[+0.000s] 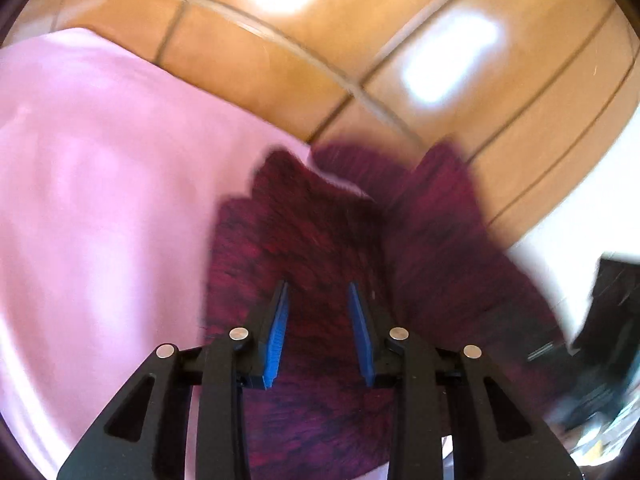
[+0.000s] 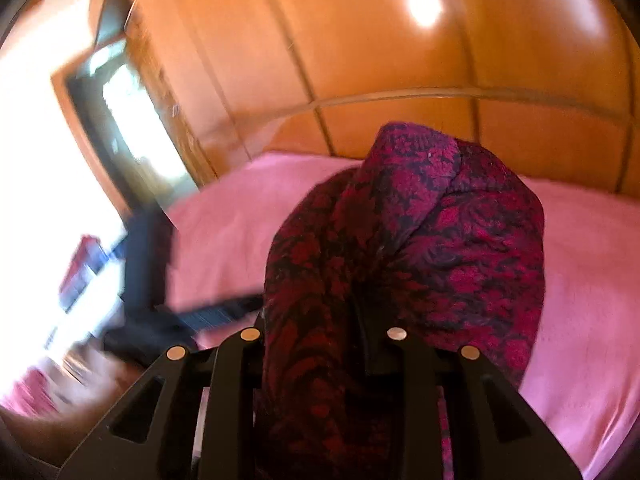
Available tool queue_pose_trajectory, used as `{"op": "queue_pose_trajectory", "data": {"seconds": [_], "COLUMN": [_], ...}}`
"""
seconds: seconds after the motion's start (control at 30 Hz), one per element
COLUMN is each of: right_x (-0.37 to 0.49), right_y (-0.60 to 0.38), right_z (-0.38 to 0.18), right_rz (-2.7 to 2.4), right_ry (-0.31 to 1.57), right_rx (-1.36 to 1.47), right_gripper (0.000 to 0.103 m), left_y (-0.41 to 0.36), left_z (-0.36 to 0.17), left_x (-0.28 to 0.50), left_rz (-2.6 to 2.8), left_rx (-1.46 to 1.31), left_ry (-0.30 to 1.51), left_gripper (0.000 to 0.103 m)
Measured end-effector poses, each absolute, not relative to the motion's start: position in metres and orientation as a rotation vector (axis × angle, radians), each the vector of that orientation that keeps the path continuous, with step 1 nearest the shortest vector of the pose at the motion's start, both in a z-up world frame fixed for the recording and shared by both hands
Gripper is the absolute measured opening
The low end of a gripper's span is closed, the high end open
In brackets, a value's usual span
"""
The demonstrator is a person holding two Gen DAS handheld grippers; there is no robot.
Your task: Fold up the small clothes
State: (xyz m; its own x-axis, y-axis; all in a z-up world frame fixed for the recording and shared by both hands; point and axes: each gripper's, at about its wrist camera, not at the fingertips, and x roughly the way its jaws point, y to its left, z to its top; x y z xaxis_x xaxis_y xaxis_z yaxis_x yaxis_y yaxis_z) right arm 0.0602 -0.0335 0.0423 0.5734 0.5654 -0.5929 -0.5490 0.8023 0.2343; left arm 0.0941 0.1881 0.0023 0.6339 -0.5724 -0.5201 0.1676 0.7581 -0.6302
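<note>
A dark red and black knitted garment (image 1: 328,240) lies partly on a pink cloth (image 1: 100,200). My left gripper (image 1: 318,292) has its blue pads (image 1: 276,332) a little apart, with a thick fold of the knit filling the gap between them. That fold stays sharp while the surroundings blur. In the right wrist view the same garment (image 2: 420,232) is bunched up and lifted above the pink cloth (image 2: 592,280). It drapes over my right gripper (image 2: 324,320) and hides both fingertips. The right jaws are closed on the fabric.
The pink cloth covers a surface with a curved clear rim (image 1: 280,36) over an orange tiled floor (image 1: 460,140). A blurred dark object (image 2: 148,264) and a person's hand (image 2: 88,376) show at the left. A bright doorway (image 2: 132,120) stands behind them.
</note>
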Motion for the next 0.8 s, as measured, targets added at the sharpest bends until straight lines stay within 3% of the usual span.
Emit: {"op": "queue_pose_trajectory", "data": {"seconds": [0.13,0.37,0.53,0.6,0.63,0.67,0.8], "right_x": [0.049,0.022,0.024,0.027,0.026,0.026,0.031], "right_y": [0.015,0.038,0.035,0.035,0.032,0.027,-0.013], "right_z": [0.016,-0.018,-0.017,-0.011,-0.009,-0.006,0.015], "right_rz": [0.654,0.625,0.619,0.626,0.636,0.652,0.835], "right_ry": [0.685,0.579,0.549,0.544,0.534,0.529,0.602], "right_rx": [-0.153,-0.393,-0.39,-0.38,-0.378,-0.372,-0.215], "right_gripper": [0.025,0.025,0.027,0.034,0.04,0.043,0.065], "left_y": [0.228,0.201,0.158,0.146,0.139,0.135,0.129], "left_z": [0.018,0.036,0.033,0.029,0.028,0.029,0.038], "left_x": [0.083,0.099,0.129,0.14,0.142,0.142,0.142], "left_rz": [-0.511,-0.619,-0.641,-0.65,-0.632,-0.624,-0.616], "left_rx": [-0.677,-0.608,-0.525,-0.496,-0.463,-0.437,-0.39], "left_ry": [0.702,0.738,0.835,0.896,0.912,0.914,0.886], "left_gripper": [0.029,0.062,0.063,0.052,0.039,0.033,0.025]}}
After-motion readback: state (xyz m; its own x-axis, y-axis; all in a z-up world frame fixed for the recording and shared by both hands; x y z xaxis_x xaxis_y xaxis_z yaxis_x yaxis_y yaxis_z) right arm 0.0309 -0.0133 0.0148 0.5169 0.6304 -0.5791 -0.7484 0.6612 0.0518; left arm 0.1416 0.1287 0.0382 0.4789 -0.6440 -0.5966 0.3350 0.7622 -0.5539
